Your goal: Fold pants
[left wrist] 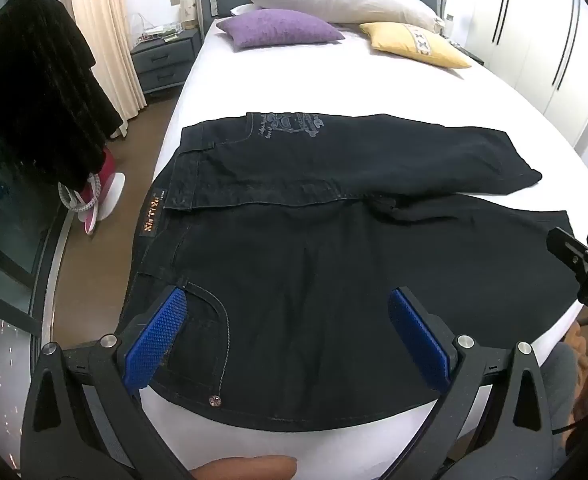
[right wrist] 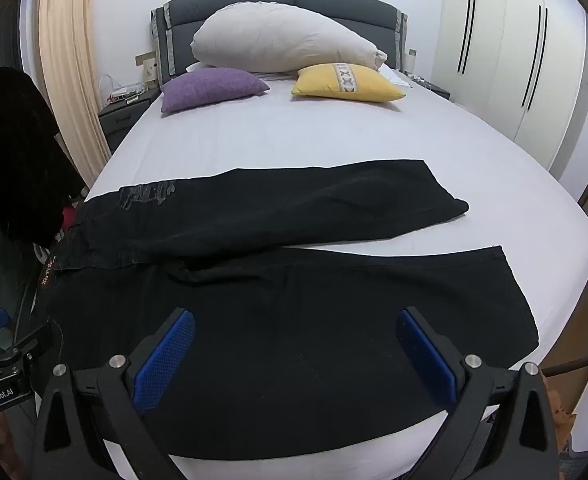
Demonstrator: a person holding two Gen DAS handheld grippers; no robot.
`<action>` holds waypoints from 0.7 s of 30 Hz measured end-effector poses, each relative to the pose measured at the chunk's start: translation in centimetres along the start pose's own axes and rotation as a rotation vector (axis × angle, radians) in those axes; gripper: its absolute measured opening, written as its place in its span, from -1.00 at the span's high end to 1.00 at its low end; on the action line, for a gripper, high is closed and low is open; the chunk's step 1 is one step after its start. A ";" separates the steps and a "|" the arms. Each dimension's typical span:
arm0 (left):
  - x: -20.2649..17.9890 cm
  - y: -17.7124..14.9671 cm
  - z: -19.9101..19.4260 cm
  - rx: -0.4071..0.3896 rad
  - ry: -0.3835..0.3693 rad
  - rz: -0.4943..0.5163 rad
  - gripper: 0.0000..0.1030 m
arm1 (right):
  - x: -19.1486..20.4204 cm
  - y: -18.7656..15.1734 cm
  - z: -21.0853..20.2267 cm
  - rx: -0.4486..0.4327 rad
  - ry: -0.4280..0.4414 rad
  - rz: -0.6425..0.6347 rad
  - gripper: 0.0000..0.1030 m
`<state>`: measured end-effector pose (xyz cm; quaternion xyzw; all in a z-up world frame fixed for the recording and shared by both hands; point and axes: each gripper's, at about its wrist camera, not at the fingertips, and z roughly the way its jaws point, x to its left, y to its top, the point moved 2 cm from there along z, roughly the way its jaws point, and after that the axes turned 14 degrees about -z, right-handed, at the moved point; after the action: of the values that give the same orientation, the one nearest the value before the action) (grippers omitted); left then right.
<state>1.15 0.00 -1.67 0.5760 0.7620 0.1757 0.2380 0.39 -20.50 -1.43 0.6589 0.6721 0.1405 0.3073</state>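
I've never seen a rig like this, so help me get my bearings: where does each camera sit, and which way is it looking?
Left wrist: on the left gripper, aimed down at the waist end of the black pants; open blue pads, a fingertip below.
Right wrist: on the right gripper, over the nearer leg; open pads.
Both share the pants, white bed, purple pillow and yellow pillow.

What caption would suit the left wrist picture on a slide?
Open left gripper poised over black pants spread on a white bed, legs apart.
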 end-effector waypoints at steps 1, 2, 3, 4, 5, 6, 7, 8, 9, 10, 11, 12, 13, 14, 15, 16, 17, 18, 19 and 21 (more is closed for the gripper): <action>0.0 0.0 0.0 -0.001 -0.001 0.000 -1.00 | 0.0 0.0 0.0 0.003 0.000 -0.001 -1.00; 0.0 0.0 0.0 -0.007 0.005 0.005 -1.00 | 0.0 0.0 0.0 0.003 0.001 -0.002 -1.00; 0.0 0.0 0.0 -0.008 0.006 0.005 -1.00 | 0.0 0.1 0.0 0.003 0.002 -0.003 -1.00; 0.1 -0.1 0.1 -0.008 0.007 0.004 -1.00 | -0.1 0.1 0.0 0.003 0.003 -0.003 -1.00; 0.1 -0.1 0.1 -0.008 0.007 0.004 -1.00 | -0.1 0.0 0.0 0.002 0.004 -0.002 -1.00; 0.2 -0.1 0.1 -0.008 0.007 0.003 -1.00 | -0.2 0.0 0.0 0.002 0.006 -0.002 -1.00; 0.3 -0.1 0.1 -0.008 0.008 0.001 -1.00 | -0.2 0.0 0.0 0.001 0.007 -0.001 -1.00; 0.3 -0.1 0.2 -0.008 0.009 0.000 -1.00 | -0.3 -0.1 -0.1 0.002 0.008 -0.001 -1.00; 0.2 -0.3 0.7 -0.009 0.011 0.005 -1.00 | -0.4 -0.2 -0.1 0.002 0.010 0.000 -1.00; 0.2 -0.4 0.8 -0.009 0.013 0.005 -1.00 | -0.5 -0.3 -0.1 0.001 0.013 0.001 -1.00; 0.2 -0.4 0.9 -0.009 0.014 0.005 -1.00 | -0.6 -0.4 -0.2 0.001 0.015 0.001 -1.00; 0.2 -0.5 1.0 -0.009 0.014 0.005 -1.00 | 0.9 -0.6 1.1 0.004 0.014 -0.004 -1.00; 0.1 -0.6 1.1 -0.009 0.015 0.005 -1.00 | 1.7 -0.8 1.9 0.006 0.014 -0.008 -1.00; 0.1 -0.7 1.2 -0.009 0.016 0.006 -1.00 | 1.6 -0.9 1.8 0.007 0.016 -0.009 -1.00; 0.1 -0.7 1.3 -0.009 0.017 0.006 -1.00 | 1.2 -0.7 1.1 0.014 0.017 -0.018 -1.00; 0.0 -0.8 1.4 -0.009 0.018 0.006 -1.00 | 1.3 -0.8 1.1 0.015 0.017 -0.018 -1.00; 0.2 -0.6 0.6 -0.003 0.008 0.005 -1.00 | 1.3 -0.9 1.1 0.017 0.018 -0.019 -1.00; 0.2 -0.6 0.6 -0.003 0.008 0.005 -1.00 | 1.4 -0.9 1.1 0.018 0.020 -0.019 -1.00; 0.2 -0.6 0.6 -0.002 0.008 0.006 -1.00 | 1.4 -0.9 1.0 0.019 0.019 -0.020 -1.00; 0.2 -0.6 0.6 -0.002 0.008 0.005 -1.00 | 1.4 -0.9 1.0 0.021 0.019 -0.021 -1.00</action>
<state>1.01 0.00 -2.51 0.5768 0.7614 0.1795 0.2350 0.37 -19.42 -3.04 0.6538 0.6832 0.1364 0.2952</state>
